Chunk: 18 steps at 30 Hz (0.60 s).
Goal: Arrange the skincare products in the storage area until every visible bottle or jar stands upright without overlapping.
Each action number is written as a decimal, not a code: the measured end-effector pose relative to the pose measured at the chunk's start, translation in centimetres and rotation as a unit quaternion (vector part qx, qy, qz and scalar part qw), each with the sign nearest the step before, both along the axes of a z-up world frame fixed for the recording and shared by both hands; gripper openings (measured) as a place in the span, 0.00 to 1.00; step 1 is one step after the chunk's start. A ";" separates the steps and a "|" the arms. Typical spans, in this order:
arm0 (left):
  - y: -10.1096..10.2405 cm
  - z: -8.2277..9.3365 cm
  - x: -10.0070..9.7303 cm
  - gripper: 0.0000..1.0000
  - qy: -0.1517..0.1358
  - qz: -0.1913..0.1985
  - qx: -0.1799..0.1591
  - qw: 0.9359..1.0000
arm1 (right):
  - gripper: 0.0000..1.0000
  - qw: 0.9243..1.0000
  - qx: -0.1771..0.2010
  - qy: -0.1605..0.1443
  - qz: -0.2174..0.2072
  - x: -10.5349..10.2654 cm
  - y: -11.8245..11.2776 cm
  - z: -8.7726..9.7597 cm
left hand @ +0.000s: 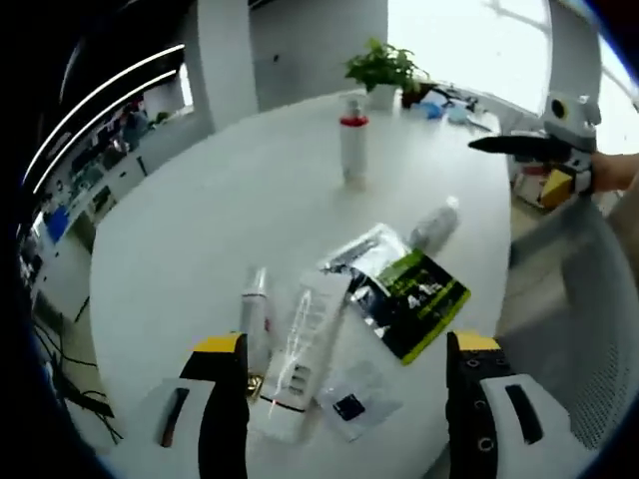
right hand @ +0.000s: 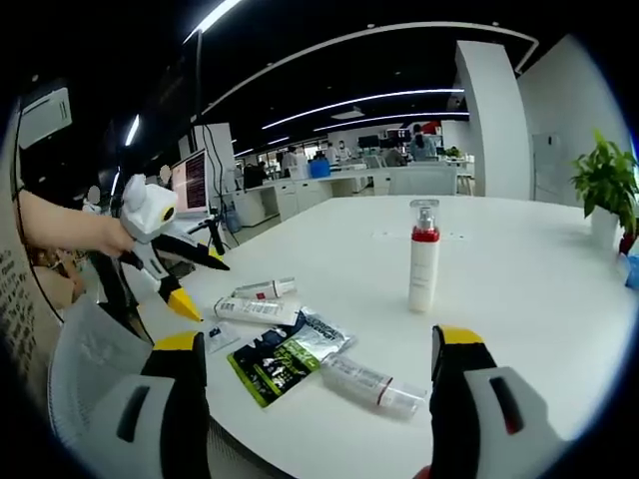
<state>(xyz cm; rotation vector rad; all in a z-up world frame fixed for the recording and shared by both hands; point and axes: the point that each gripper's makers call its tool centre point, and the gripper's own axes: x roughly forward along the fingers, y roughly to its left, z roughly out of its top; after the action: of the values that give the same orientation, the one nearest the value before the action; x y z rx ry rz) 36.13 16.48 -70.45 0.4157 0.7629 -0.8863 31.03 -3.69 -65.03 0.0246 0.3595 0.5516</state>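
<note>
My right claw (right hand: 318, 399) is spread and empty, and the clear bottle (right hand: 371, 384) lies flat on the table (right hand: 519, 299) just ahead, its long axis running across my jaws. My left claw (left hand: 347, 399), also spread, hovers nearer the tubes (left hand: 280, 344).

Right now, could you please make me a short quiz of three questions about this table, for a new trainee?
1. True or false: the red-collared pump bottle stands upright.
2. Which lies nearest the clear bottle? A) green-and-black sachet B) potted plant
3. Fill in: the white tube is ____ on the white table.

Key: 1 true; 2 A; 3 lying.
</note>
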 end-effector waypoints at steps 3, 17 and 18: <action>0.0 -0.8 0.4 0.75 0.011 -0.023 0.026 0.999 | 0.93 1.000 0.001 0.001 -0.003 0.1 -0.1 0.0; -0.1 -4.5 1.7 0.59 0.046 -0.133 0.131 0.981 | 0.92 1.000 -0.017 0.004 0.002 0.1 0.1 -0.5; -0.1 -4.7 1.8 0.58 0.047 -0.138 0.138 0.980 | 0.92 1.000 -0.014 0.005 -0.001 0.1 0.0 -0.4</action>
<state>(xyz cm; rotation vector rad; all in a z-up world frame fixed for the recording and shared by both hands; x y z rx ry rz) 37.93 16.35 -75.13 0.7424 0.9333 -1.0695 31.14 -3.69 -65.46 0.0004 0.3761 0.5440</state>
